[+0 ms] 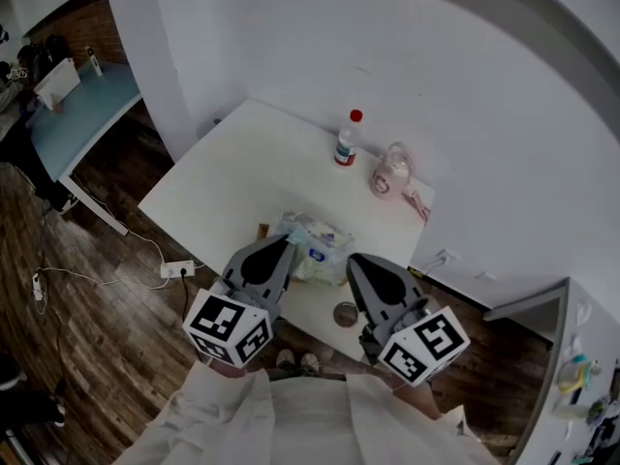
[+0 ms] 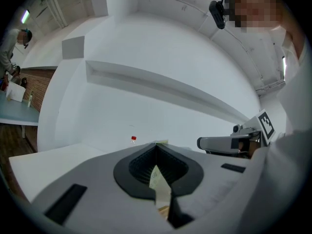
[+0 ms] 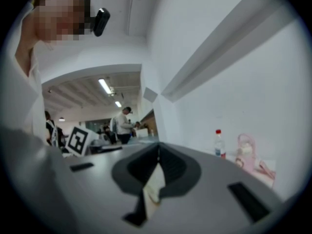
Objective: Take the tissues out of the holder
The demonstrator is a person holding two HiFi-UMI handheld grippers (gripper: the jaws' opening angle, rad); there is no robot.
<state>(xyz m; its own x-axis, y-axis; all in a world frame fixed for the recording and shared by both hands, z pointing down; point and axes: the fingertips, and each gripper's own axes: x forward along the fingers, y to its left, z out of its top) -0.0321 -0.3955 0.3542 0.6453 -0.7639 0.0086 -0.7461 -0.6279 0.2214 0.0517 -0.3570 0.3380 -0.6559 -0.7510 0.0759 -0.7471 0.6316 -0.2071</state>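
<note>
In the head view a crinkled clear pack of tissues (image 1: 315, 238) with a blue label lies near the front of the white table (image 1: 242, 163). A brown corner of its holder (image 1: 263, 230) shows at its left. My left gripper (image 1: 282, 244) is raised at the pack's left edge, its jaws closed tip to tip with nothing in them. My right gripper (image 1: 353, 260) hangs just right of the pack, also shut and empty. In the gripper views, the left gripper (image 2: 156, 144) and right gripper (image 3: 158, 145) each show jaws meeting at the tip; the pack is hidden below them.
A clear bottle with a red cap (image 1: 346, 139) and a pink object (image 1: 392, 170) stand at the table's far side by the wall. A small round grey thing (image 1: 346, 313) lies near the front edge. A power strip (image 1: 177, 270) lies on the wood floor.
</note>
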